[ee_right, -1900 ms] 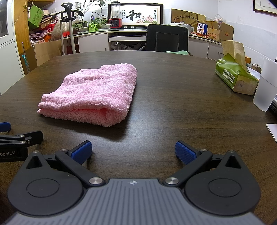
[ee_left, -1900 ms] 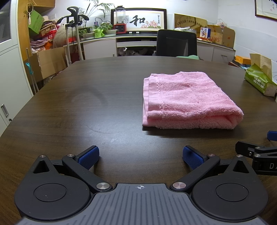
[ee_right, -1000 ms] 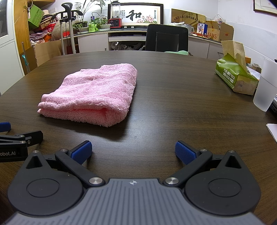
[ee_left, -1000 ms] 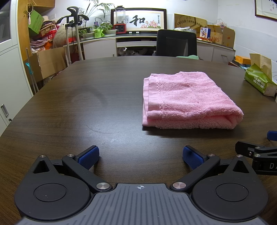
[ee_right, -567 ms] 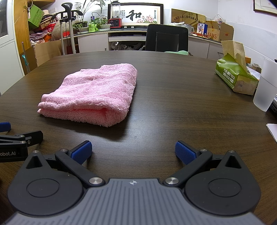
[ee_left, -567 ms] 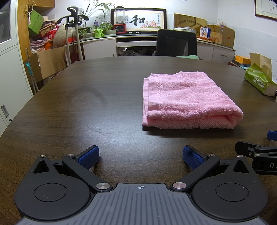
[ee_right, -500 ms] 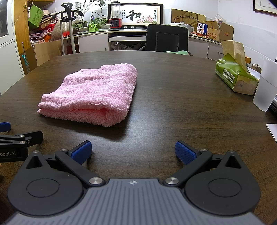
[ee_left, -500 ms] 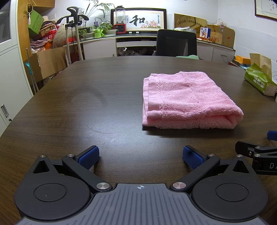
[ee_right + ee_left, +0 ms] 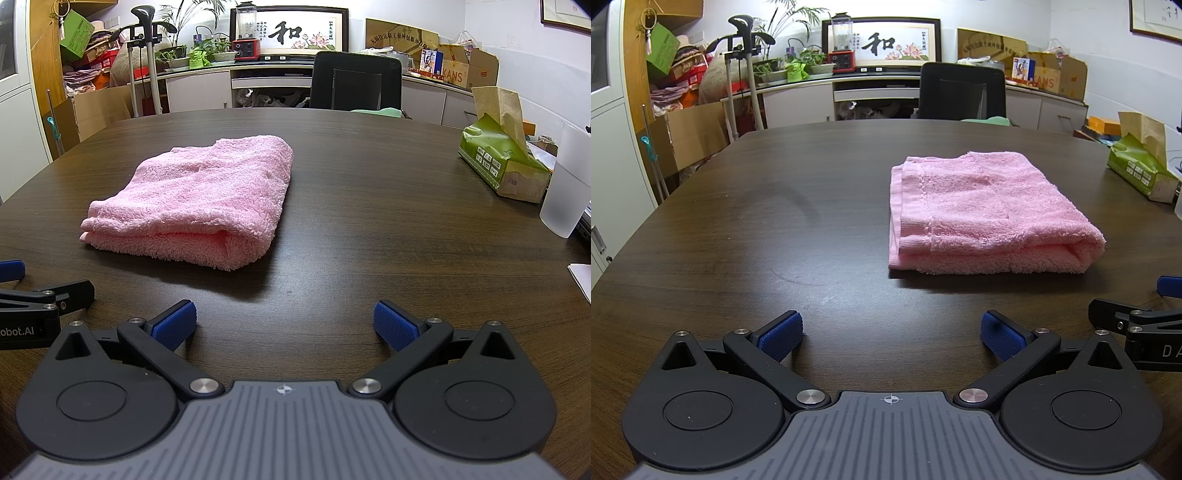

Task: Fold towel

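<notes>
Nearest to you, your left hand-held gripper sits low over the near edge of the dark wooden desk, its blue-padded fingers spread wide with nothing between them. Your right hand-held gripper rests beside it at the same edge, equally wide and empty; each one shows at the side of the other's view, the right one's black arm and blue tip appearing at the right in the left wrist view. Just beyond both, toward the middle of the desk, lies the pink towel, already folded into a thick, layered rectangle, its rounded fold facing your right hand-held gripper and its stacked hemmed edges toward the left side of the desk. It lies flat, apart from both tools. Farther along the right edge of the desk you have a frosted plastic cup and, past it, a green tissue pack with brown paper sticking up. Behind the far edge stands a black office chair.
</notes>
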